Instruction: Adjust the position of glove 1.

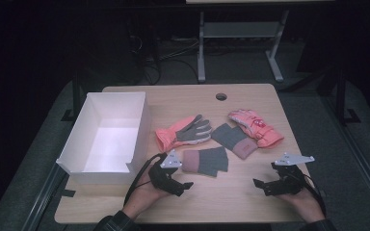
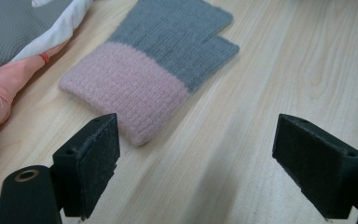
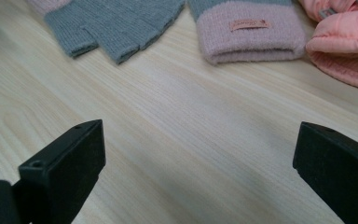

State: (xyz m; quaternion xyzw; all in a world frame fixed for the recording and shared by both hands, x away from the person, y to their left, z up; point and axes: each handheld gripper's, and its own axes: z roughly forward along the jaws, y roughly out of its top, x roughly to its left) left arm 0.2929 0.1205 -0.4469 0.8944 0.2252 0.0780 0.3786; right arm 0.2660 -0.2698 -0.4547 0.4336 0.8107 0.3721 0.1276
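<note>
A wooden table [image 1: 250, 192] carries a white box [image 1: 107, 137] at its left and four gloves in a loose row across the middle. From left to right they are a pink ski glove [image 1: 180, 132] with a grey palm, a knit mitten [image 1: 205, 161] in grey with a pink cuff, a second knit mitten [image 1: 234, 140], and a second ski glove [image 1: 255, 127].

The left gripper [image 1: 185, 185] rests low near the table's front edge, just in front of the nearer mitten, its jaws spread wide with nothing between them. In the left gripper view, that mitten's pink cuff [image 2: 126, 100] lies just beyond the left jaw, not touching it.

The right gripper [image 1: 260, 185] sits at the front right, well apart from the gloves, jaws likewise wide and empty. Its view shows bare wood ahead, with both mittens and a ski glove farther off.
</note>
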